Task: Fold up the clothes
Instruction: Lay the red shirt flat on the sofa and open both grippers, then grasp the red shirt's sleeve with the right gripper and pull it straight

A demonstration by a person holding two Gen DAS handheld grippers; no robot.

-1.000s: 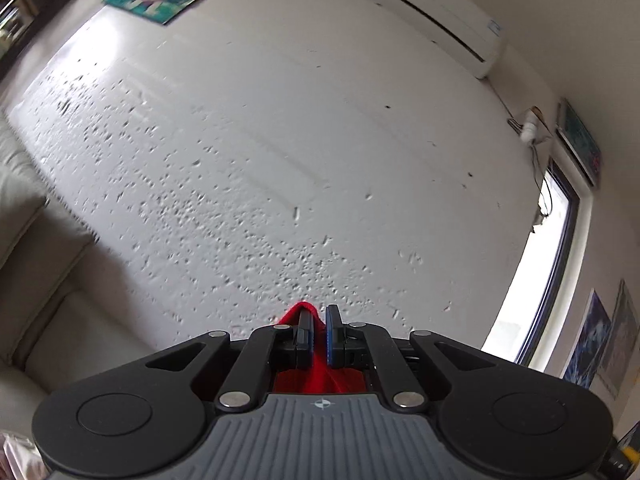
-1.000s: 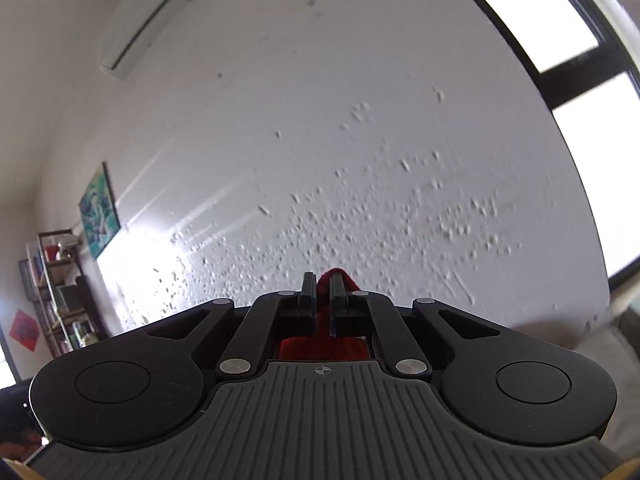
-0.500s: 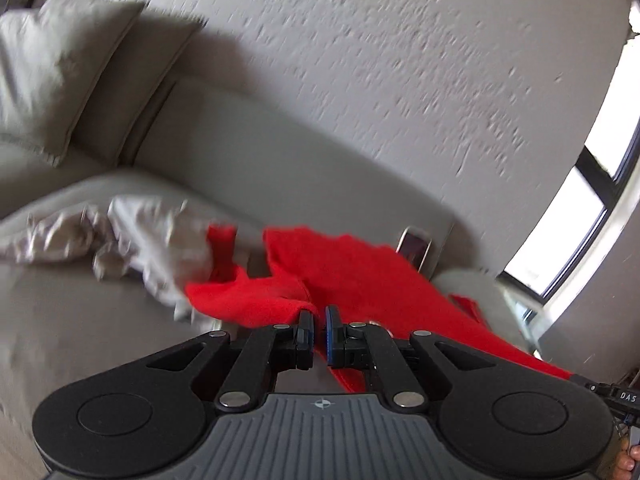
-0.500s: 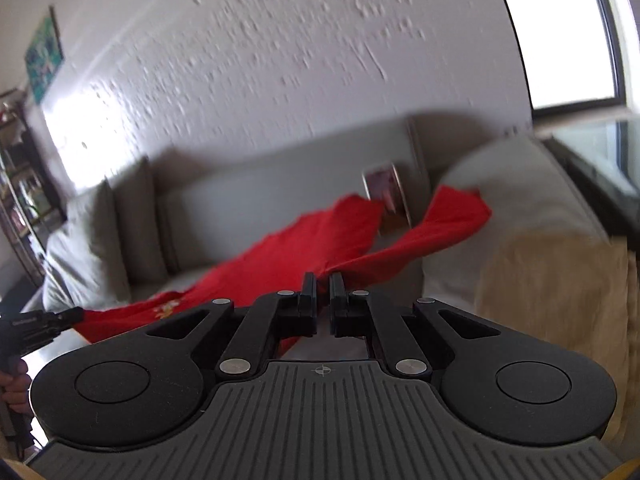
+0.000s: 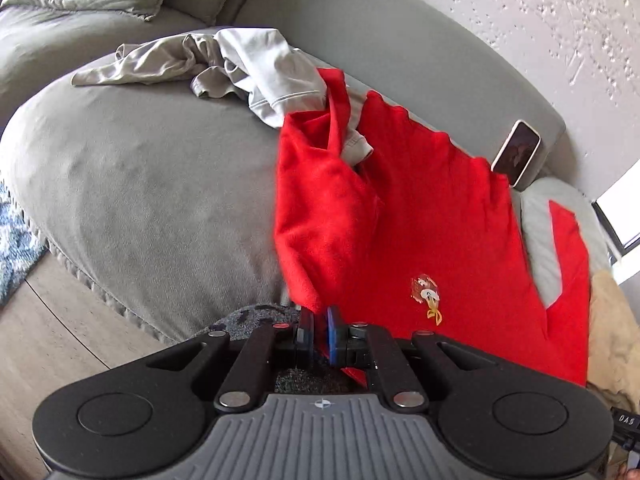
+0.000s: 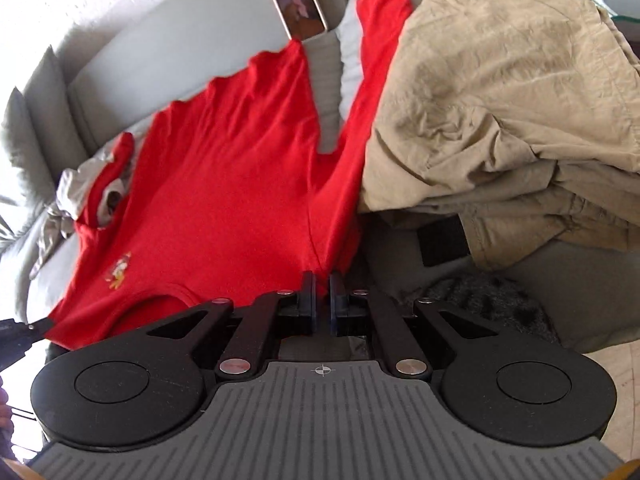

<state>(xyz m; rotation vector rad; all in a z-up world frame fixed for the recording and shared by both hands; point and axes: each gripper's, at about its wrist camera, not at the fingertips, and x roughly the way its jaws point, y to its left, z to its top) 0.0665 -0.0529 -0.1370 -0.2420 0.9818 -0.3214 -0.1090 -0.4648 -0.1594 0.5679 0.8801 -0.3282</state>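
Both tongs, left and right, pinch the near edge of a red shirt. It spreads ahead of them over the sofa.

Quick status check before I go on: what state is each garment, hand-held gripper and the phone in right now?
Red T-shirt: spread on the sofa, unfolded, one sleeve flopped over.
Grey garment: crumpled.
Beige garment: heaped, unfolded.
Phone: propped against the sofa back.
Left hand-held gripper: shut on red T-shirt.
Right hand-held gripper: shut on red T-shirt.
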